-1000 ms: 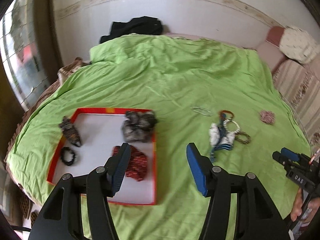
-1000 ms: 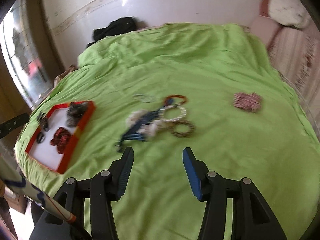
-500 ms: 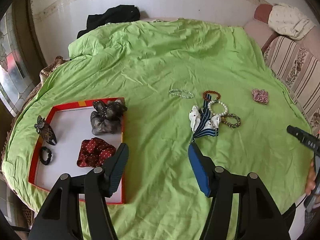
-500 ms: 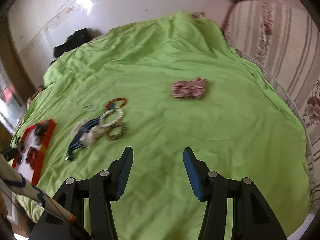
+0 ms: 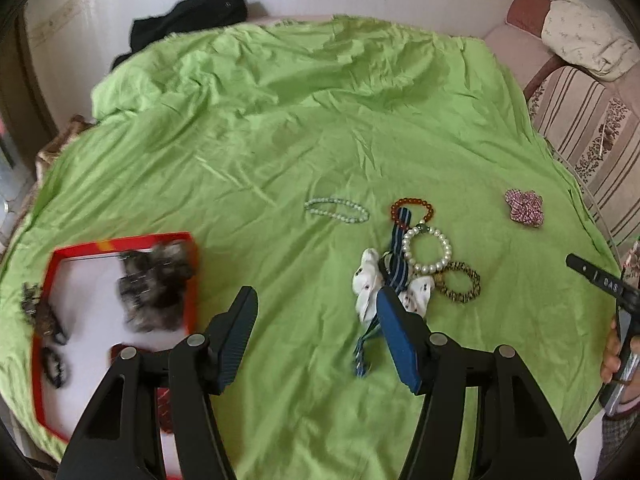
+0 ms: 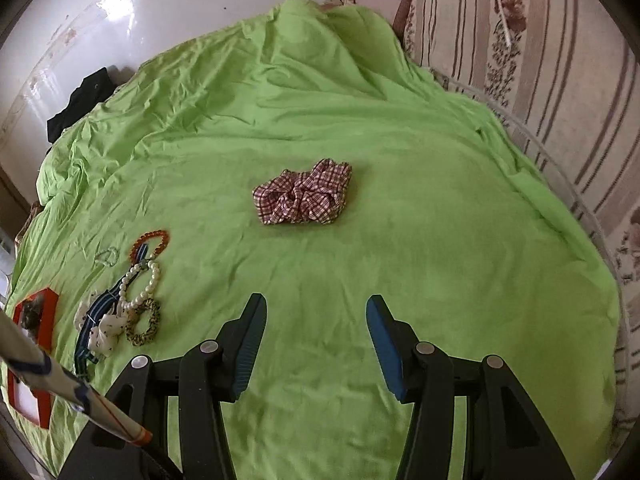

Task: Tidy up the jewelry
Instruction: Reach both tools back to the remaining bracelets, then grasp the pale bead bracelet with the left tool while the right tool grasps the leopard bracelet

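Observation:
A red-rimmed white tray (image 5: 194,276) lies at the left on the green sheet and holds a grey scrunchie (image 5: 154,288), a dark hair clip (image 5: 40,314) and a black band (image 5: 54,362). Loose to its right lie a pale bead bracelet (image 5: 336,209), an amber bracelet (image 5: 414,205), a pearl bracelet (image 5: 426,250), a leopard band (image 5: 460,282) and a white and blue striped hair tie (image 5: 384,284). A red plaid scrunchie (image 6: 306,198) lies alone ahead of my right gripper (image 6: 316,318), which is open and empty. My left gripper (image 5: 314,316) is open and empty, between tray and pile.
The green sheet (image 6: 400,280) covers a round bed. A striped floral sofa (image 6: 540,80) runs along the right edge. Black clothing (image 5: 188,20) lies at the far edge by the white wall. The tray also shows at far left in the right wrist view (image 6: 44,308).
My left gripper has swung right, from over the tray toward the bracelet pile. My right gripper has swung right and closer to the plaid scrunchie. Both stay open.

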Demonstrator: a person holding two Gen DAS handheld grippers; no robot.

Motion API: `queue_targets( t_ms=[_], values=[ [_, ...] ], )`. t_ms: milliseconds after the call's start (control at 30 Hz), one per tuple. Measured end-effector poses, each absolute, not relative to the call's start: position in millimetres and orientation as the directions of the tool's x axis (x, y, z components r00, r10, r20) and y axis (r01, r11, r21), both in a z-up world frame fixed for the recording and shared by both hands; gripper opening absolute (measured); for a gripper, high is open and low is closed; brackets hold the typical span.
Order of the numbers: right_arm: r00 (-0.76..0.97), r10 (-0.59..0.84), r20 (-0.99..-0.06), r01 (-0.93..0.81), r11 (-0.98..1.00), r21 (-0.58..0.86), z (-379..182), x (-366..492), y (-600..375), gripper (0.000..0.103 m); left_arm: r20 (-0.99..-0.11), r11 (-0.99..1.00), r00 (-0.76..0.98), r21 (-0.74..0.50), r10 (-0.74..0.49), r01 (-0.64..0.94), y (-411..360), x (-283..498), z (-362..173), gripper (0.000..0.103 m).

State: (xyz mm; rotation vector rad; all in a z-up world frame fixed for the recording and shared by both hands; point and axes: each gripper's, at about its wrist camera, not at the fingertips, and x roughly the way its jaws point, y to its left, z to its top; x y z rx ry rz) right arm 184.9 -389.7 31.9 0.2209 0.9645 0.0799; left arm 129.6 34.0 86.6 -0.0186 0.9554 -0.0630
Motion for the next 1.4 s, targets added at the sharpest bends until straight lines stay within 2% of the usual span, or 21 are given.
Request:
queue_targets(
  t_ms=[267,433,700,967,1067,1133,1200,1233,1400],
  values=[
    [0.489,0.333,-0.807,-0.069,0.936,0.344,2,190,-355,0.056,-0.852,0.987,0.498,-0.125,-0.159,0.101,19,163,29,0.061],
    [0.436,0.436,-0.787,-0.167,0.899,0.406,-6,193,-310,0.056,-0.841,0.982,0.507,-0.163,-0.188,0.094,19,173,21,0.061],
    [0.435,0.422,-0.795,-0.237,0.906,0.352,-20,198,-259,0.053,-0.831,0.956,0.513,-0.285,-0.215,-0.061,53,238,8,0.061],
    [0.463,0.383,-0.799,-0.249,0.922,0.298,-28,200,-251,0.036,-0.838,0.932,0.472,-0.353,-0.274,-0.086,59,289,-27,0.058],
    [0.474,0.372,-0.798,-0.243,0.926,0.288,-32,202,-249,0.031,-0.839,0.945,0.489,-0.317,-0.240,-0.079,53,294,-30,0.045],
    [0.485,0.351,-0.801,-0.237,0.934,0.266,-33,202,-246,0.021,-0.851,0.960,0.490,-0.265,-0.189,-0.090,48,298,-31,0.022],
    [0.492,0.339,-0.802,-0.241,0.938,0.248,-32,201,-244,0.012,-0.860,0.971,0.487,-0.222,-0.151,-0.092,45,302,-31,0.006],
    [0.492,0.337,-0.803,-0.241,0.939,0.247,-32,201,-244,0.009,-0.862,0.971,0.485,-0.220,-0.150,-0.092,46,302,-29,0.005],
    [0.511,0.340,-0.789,-0.222,0.939,0.261,-19,194,-253,0.008,-0.849,0.962,0.495,-0.260,-0.187,-0.082,54,286,-13,0.005]
  ],
)
